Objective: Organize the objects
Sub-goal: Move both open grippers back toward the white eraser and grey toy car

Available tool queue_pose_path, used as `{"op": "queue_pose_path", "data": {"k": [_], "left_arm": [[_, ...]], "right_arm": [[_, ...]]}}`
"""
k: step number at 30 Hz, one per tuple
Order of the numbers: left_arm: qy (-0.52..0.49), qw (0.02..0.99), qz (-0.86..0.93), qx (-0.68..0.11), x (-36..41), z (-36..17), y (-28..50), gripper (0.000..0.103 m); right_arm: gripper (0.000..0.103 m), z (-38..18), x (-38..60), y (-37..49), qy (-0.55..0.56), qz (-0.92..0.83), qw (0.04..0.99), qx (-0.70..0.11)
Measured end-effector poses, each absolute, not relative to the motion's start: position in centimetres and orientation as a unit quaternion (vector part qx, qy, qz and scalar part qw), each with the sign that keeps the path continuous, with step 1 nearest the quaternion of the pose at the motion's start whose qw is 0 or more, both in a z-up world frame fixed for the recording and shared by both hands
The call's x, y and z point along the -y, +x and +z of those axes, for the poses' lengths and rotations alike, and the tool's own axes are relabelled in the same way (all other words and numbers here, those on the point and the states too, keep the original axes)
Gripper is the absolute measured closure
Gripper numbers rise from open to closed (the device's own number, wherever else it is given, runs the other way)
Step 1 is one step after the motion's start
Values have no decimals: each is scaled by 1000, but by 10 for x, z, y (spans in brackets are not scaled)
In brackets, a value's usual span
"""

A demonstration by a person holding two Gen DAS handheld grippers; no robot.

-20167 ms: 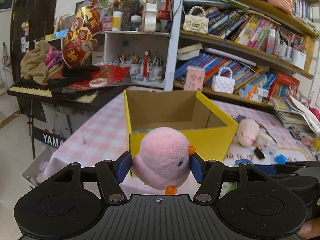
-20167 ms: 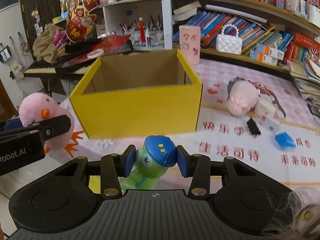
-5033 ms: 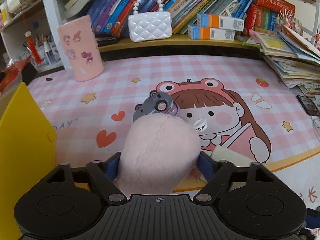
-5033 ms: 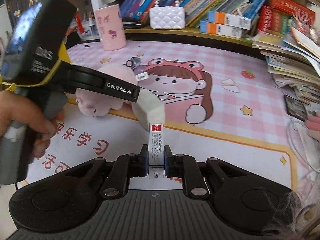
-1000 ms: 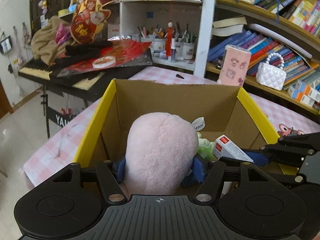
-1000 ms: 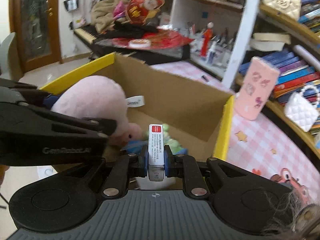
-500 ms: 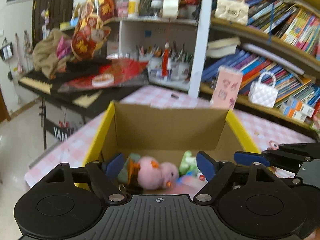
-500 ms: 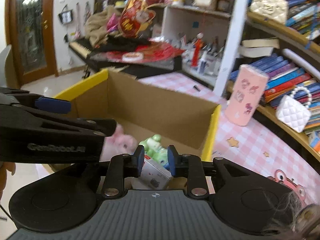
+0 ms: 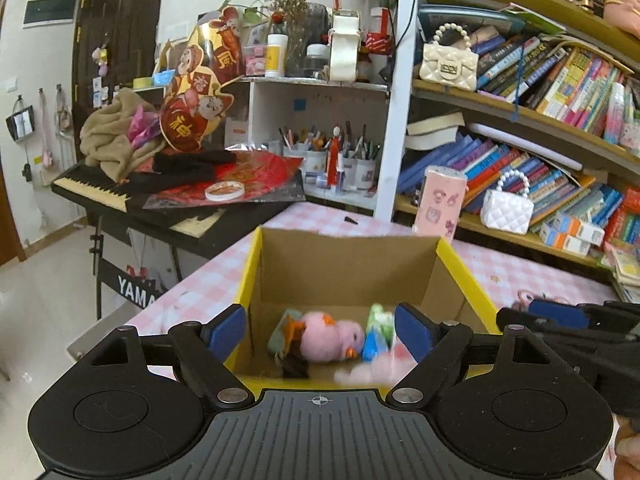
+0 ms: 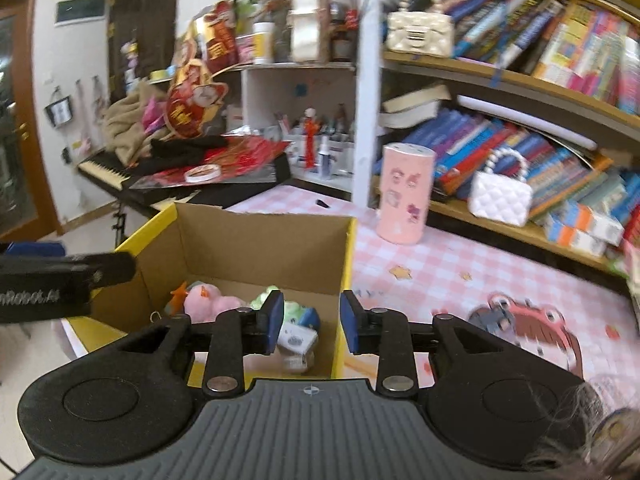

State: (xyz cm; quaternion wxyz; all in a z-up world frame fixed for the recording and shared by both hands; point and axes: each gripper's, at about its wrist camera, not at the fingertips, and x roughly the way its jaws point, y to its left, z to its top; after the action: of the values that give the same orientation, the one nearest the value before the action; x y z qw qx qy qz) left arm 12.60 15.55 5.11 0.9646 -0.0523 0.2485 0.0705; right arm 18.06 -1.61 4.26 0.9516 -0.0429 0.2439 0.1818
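Observation:
A yellow cardboard box [image 9: 464, 276] stands on the pink checked table. Inside it lie a pink chick plush [image 9: 328, 336], a green toy [image 9: 378, 318], a pale pink plush [image 9: 376, 370] and, in the right wrist view, a small white carton [image 10: 298, 338]. My left gripper [image 9: 320, 332] is open and empty above the box's near edge. My right gripper [image 10: 311, 322] is open and empty over the box's right wall [image 10: 346, 264]. The chick [image 10: 208, 300] also shows in the right wrist view.
A pink cylinder tin [image 10: 406, 194] stands on the table behind the box. Bookshelves with a white quilted bag [image 10: 500, 196] run along the back right. A keyboard piled with cloth and red papers [image 9: 168, 176] stands at the left. A grey toy [image 10: 494, 316] lies on the cartoon mat.
Both grippers have opened, dropped the pale pink plush and the white carton into the box, and pulled back and up from it.

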Motion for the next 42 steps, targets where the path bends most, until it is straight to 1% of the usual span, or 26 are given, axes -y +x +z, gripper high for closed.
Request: {"op": "queue_pose_path", "data": {"k": [3, 10, 15, 17, 19, 21, 24, 28, 42], "left_arm": [[-42, 963, 65, -260, -153, 44, 107, 19], [-30, 954, 41, -297, -147, 23, 72, 19], [-19, 949, 24, -313, -141, 13, 55, 19], [-9, 948, 15, -317, -137, 10, 48, 18], [2, 949, 6, -316, -134, 8, 41, 18], [7, 948, -2, -318, -132, 7, 36, 15], [3, 945, -15, -326, -130, 5, 31, 14], [7, 941, -30, -338, -126, 0, 27, 14], [22, 926, -110, -360, -96, -10, 18, 14]], "right_arm": [[66, 38, 19, 159, -28, 159, 955, -250], [63, 15, 20, 109, -34, 127, 948, -290], [58, 3, 22, 74, -41, 116, 944, -307], [57, -1, 21, 63, -48, 115, 942, -313], [57, -4, 21, 55, -51, 113, 940, -319], [54, -5, 21, 49, -53, 106, 939, -323], [50, -7, 22, 40, -51, 91, 940, -324], [49, -11, 26, 29, -49, 72, 939, -334], [42, -23, 61, -5, -11, -26, 932, -362]]}}
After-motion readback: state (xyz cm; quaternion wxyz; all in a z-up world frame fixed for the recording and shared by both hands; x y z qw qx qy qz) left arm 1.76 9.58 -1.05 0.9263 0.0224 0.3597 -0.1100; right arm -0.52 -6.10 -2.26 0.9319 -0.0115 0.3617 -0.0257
